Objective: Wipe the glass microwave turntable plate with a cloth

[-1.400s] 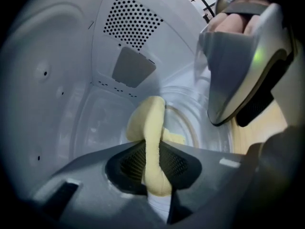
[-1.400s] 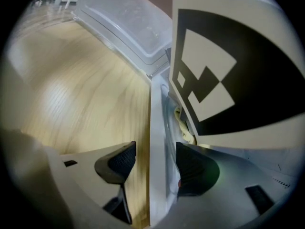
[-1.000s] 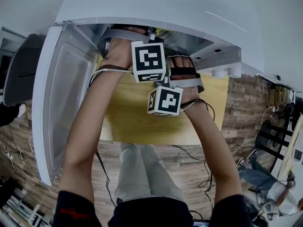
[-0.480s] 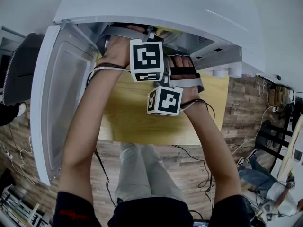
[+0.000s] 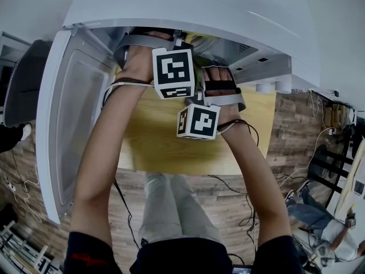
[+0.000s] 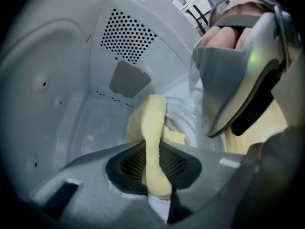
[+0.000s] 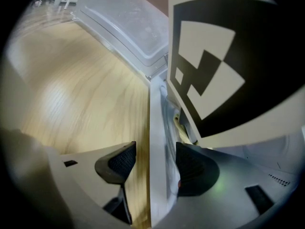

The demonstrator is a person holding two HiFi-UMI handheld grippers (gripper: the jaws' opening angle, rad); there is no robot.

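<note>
Both of my grippers reach into the open white microwave [image 5: 199, 10]. My left gripper [image 6: 153, 163] is shut on a folded yellow cloth [image 6: 151, 123], which sticks out ahead of the pads over the cavity floor. The glass turntable plate [image 6: 188, 111] shows as a ribbed clear curve just right of the cloth. My right gripper [image 7: 152, 163] stands open at the cavity's mouth. The microwave's white front edge [image 7: 156, 128] and the plate's rim [image 7: 170, 128] lie between its pads, with a gap at the left pad. In the head view both sets of fingertips are hidden inside the oven.
The microwave door [image 5: 74, 124] hangs open to the left. The oven stands on a wooden table [image 5: 171, 147]. The cavity's perforated back wall [image 6: 126, 35] is close ahead. Cables lie on the wood floor [image 5: 228, 210], and a person sits at the far right [image 5: 331, 227].
</note>
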